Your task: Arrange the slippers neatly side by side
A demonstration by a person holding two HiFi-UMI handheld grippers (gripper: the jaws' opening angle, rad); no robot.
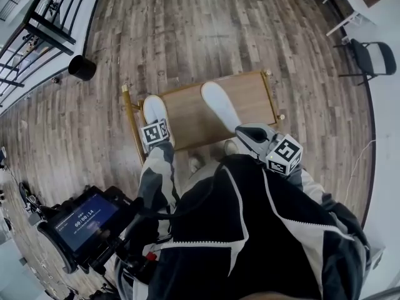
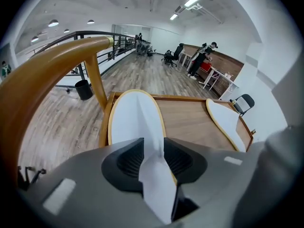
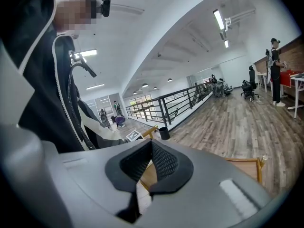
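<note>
Two white slippers lie on a low wooden platform [image 1: 250,92]. The left slipper [image 1: 153,107] sits at the platform's left end, angled slightly, and the right slipper [image 1: 220,105] lies near the middle. My left gripper [image 1: 157,125] points down onto the left slipper. In the left gripper view its jaws [image 2: 153,144] stand open with the slipper's white strap [image 2: 151,148] upright between the pads, over the sole [image 2: 135,115]. The other slipper [image 2: 227,120] lies to the right on the board [image 2: 185,120]. My right gripper [image 1: 245,133] hovers at the platform's near right, shut and empty [image 3: 151,148].
A gold rail [image 2: 57,65] frames the platform's left end. A black bin [image 1: 82,67] and a metal railing stand to the left. A black chair [image 1: 372,58] stands at the right wall. A device with a screen [image 1: 84,220] hangs near my body. People [image 2: 202,56] work at far desks.
</note>
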